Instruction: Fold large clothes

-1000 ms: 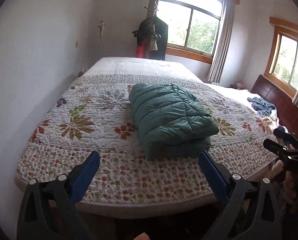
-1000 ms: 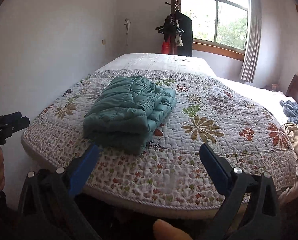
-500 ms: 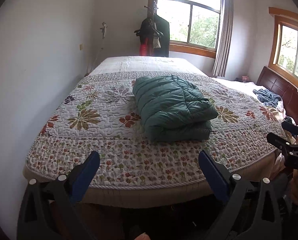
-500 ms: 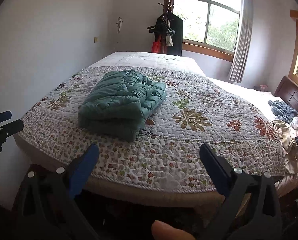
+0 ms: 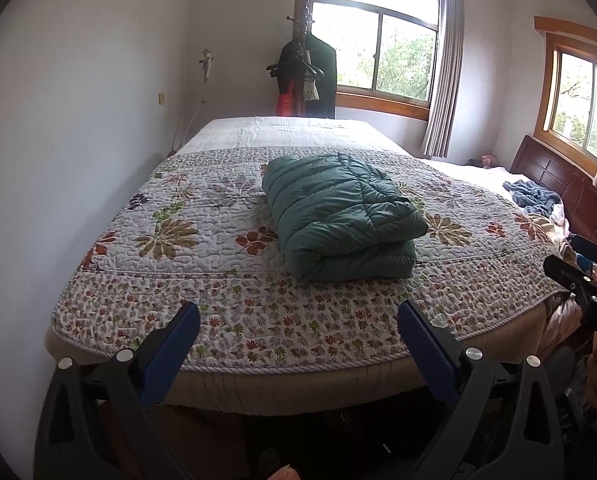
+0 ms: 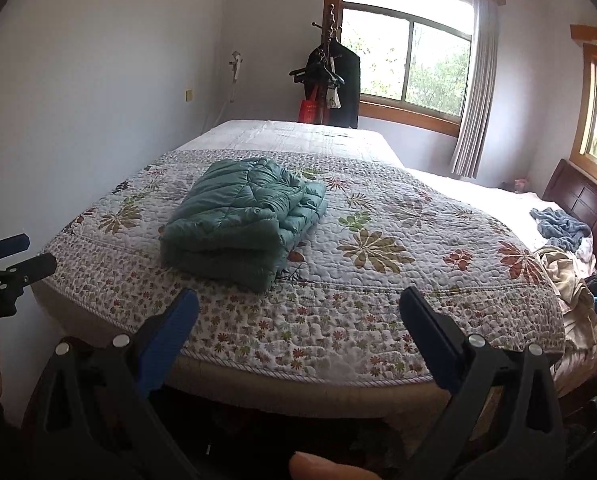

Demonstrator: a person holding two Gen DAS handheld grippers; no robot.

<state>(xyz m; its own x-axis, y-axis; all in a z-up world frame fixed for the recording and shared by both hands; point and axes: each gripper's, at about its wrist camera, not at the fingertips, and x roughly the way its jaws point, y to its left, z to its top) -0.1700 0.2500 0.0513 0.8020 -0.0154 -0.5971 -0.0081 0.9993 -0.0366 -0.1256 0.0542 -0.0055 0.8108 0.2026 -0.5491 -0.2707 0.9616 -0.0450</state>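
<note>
A green quilted puffer jacket (image 5: 340, 220) lies folded into a thick rectangular bundle on the floral quilt (image 5: 202, 240), near the bed's front edge. The right wrist view shows the same jacket (image 6: 238, 224) left of centre on the quilt (image 6: 378, 248). My left gripper (image 5: 298, 320) hangs open in front of the bed's edge, well short of the jacket, nothing between its blue pads. My right gripper (image 6: 298, 312) is likewise open and empty, off the bed's front edge. Each gripper appears at the side of the other's view.
A white wall runs along the bed's left side. A coat stand (image 5: 306, 80) with dark clothes stands by the far window. Loose clothes (image 6: 562, 228) pile up at the bed's right side beside a dark wooden headboard (image 6: 586, 200).
Both grippers have pulled back from the bed, so the jacket looks smaller and farther away. The folded jacket has not moved. Both grippers stay open.
</note>
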